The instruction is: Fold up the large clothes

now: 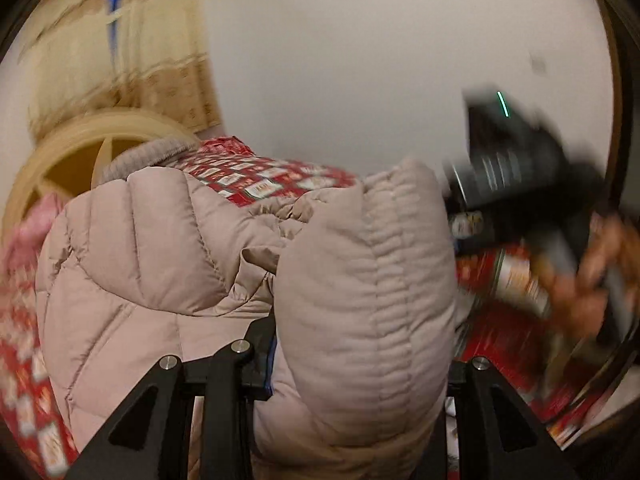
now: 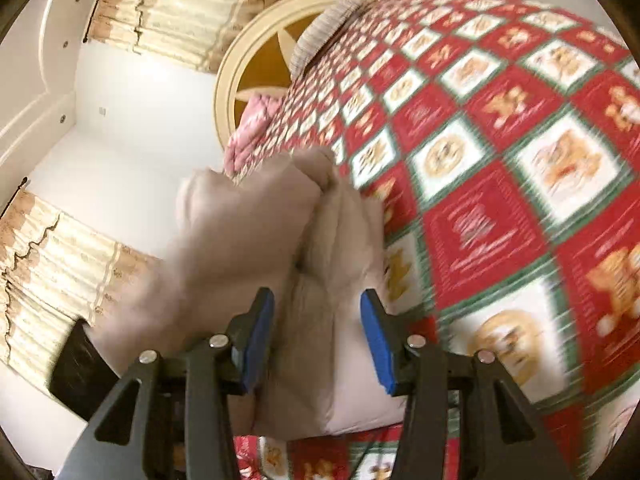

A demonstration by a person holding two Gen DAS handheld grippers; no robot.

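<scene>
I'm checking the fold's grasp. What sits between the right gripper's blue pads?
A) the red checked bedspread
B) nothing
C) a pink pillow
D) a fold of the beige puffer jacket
D: in the right wrist view, the right gripper has a bunched fold of the beige puffer jacket between its blue pads, above the red checked bedspread.
</scene>
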